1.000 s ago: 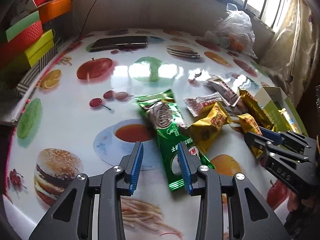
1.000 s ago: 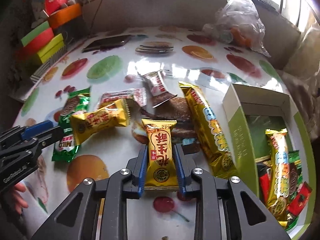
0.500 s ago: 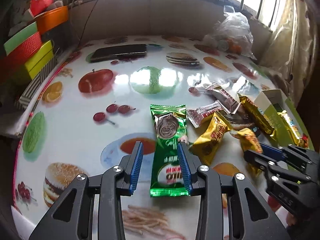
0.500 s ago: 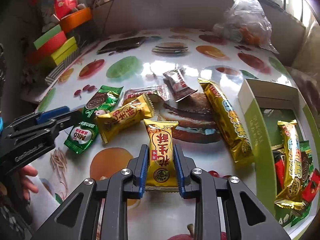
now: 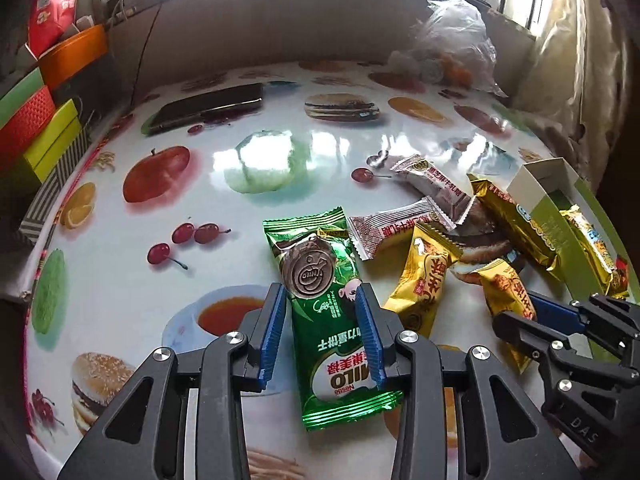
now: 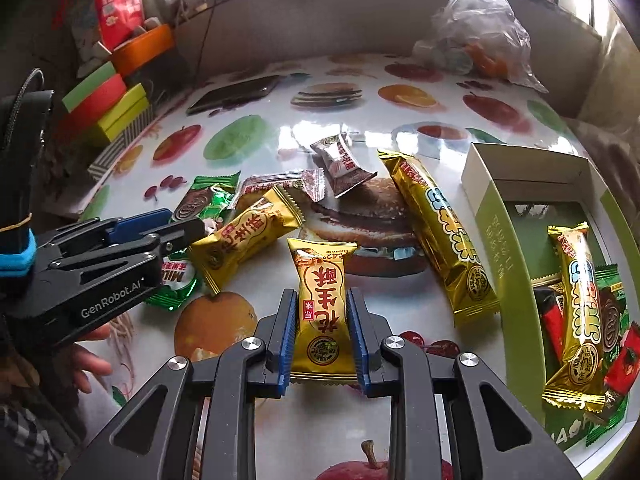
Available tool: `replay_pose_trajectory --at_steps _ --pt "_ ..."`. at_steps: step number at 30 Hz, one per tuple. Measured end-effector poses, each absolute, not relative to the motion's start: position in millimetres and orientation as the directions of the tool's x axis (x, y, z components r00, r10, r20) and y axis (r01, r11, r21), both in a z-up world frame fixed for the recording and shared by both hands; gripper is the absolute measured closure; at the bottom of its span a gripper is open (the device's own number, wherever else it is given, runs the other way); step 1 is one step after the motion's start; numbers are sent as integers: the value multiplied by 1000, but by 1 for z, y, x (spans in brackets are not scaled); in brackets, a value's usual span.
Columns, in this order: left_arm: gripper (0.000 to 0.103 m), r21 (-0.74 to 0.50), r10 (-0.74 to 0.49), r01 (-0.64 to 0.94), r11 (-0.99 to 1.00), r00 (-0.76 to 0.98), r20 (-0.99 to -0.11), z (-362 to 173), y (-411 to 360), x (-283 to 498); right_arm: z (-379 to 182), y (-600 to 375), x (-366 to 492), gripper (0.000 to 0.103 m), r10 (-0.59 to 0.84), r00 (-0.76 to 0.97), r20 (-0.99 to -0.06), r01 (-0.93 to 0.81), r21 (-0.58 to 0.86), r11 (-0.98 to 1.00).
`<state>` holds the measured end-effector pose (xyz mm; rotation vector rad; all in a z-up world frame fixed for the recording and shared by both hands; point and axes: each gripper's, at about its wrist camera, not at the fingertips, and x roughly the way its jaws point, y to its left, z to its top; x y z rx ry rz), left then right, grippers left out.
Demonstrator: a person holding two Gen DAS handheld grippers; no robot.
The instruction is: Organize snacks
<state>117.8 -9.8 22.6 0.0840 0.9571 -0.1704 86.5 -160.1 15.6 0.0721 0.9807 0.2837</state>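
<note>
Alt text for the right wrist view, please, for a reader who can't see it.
The right gripper is shut on a small gold snack packet above a fruit-print table. An open green box with snacks inside sits right; the left gripper reaches over a green Milo packet.

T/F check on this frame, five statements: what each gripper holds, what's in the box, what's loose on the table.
1. The right gripper is shut on the gold peanut candy packet. True.
2. The left gripper straddles a red packet. False: it is the green Milo packet.
3. The green box is empty. False: several snacks lie inside.
4. A long gold bar lies on the table beside the box. True.
5. The phone sits in the box. False: it lies on the table's far side.
</note>
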Motion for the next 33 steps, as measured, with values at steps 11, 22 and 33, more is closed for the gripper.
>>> replay_pose_trajectory --at_steps 11,22,33 --pt "41 -36 -124 173 984 533 -837 15 -8 125 14 -159 87 79 272 518 -811 -204 192 960" --pt "41 -5 -88 155 988 534 -841 9 -10 126 13 -158 87 79 269 521 -810 -205 188 961" --pt "59 -11 -77 122 992 549 -832 10 -4 124 12 -158 87 79 266 523 -810 -202 185 962"
